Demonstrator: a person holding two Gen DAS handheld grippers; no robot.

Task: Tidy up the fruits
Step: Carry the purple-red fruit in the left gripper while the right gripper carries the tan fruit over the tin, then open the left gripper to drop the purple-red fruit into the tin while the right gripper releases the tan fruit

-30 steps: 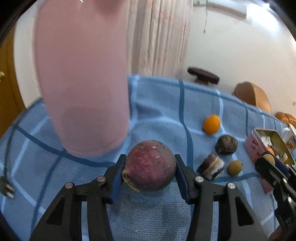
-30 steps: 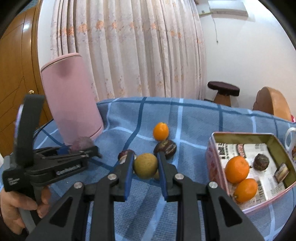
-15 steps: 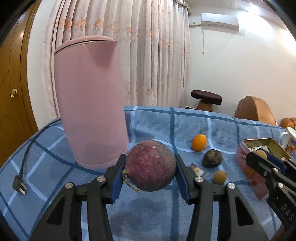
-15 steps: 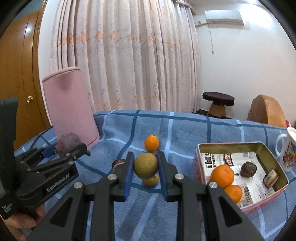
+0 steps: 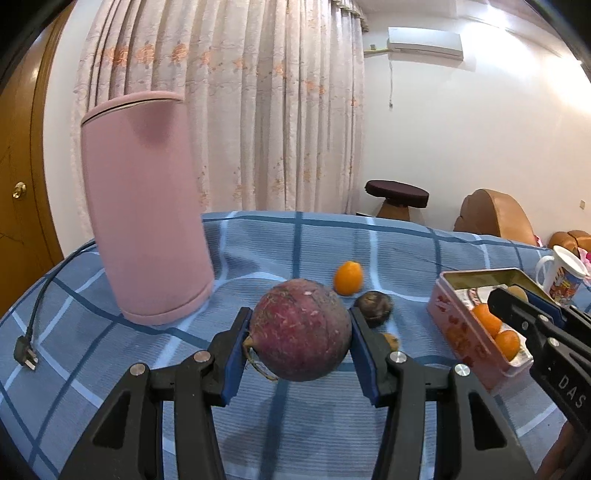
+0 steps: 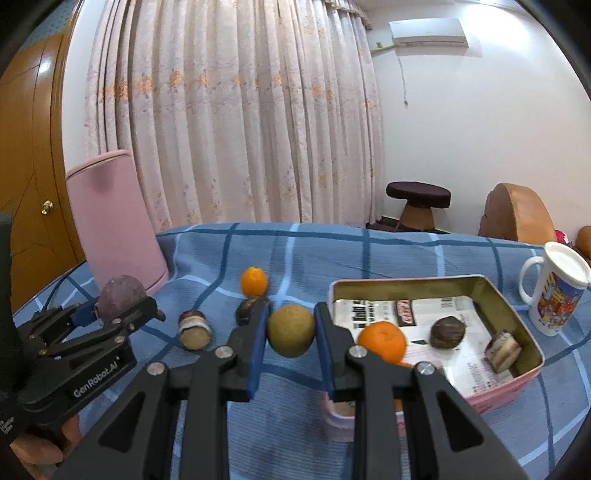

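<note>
The left claw [image 5: 301, 341] was clamped on a round purple-red passion fruit [image 5: 301, 330], lifted above the blue checked desk [image 5: 332, 243]; the right claw [image 6: 291, 330] gripped a round greenish-brown fruit [image 6: 291, 329] beside the open pink metal tin [image 6: 498, 391], likely for dropping in

A lived-in room of a home: long pale floral curtains [image 6: 236, 122] hang behind a table under a blue checked cloth [image 6: 295, 254], a white wall-mounted air conditioner [image 6: 428, 31] sits high, and a dark round-topped wooden stool [image 6: 417, 203], a varnished wooden door [image 6: 29, 177] and a printed white mug [image 6: 554, 291] stand around.
</note>
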